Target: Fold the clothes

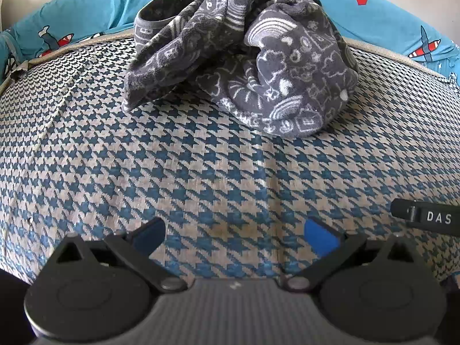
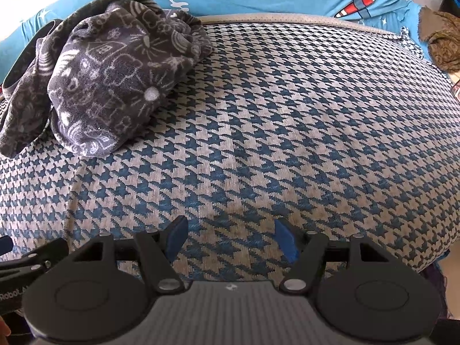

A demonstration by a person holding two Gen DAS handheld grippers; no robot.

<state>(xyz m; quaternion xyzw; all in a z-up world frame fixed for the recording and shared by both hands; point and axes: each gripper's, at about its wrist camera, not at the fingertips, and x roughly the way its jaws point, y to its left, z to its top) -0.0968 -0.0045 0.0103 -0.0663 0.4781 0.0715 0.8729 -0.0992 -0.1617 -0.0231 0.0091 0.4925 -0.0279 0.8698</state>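
Both grippers stand with jaws spread and nothing between them: the left gripper (image 1: 235, 234) and the right gripper (image 2: 231, 238) hover over bare houndstooth cushion (image 1: 201, 172). Far from the fingers, a crumpled grey patterned garment (image 1: 244, 66) lies bunched at the cushion's far edge, touching the blue printed fabric (image 1: 86, 11) behind it.

Brown crumpled cloth (image 2: 440, 40) cut by right edge, blue sheet (image 1: 86, 8) lettering cropped at top — unreadable
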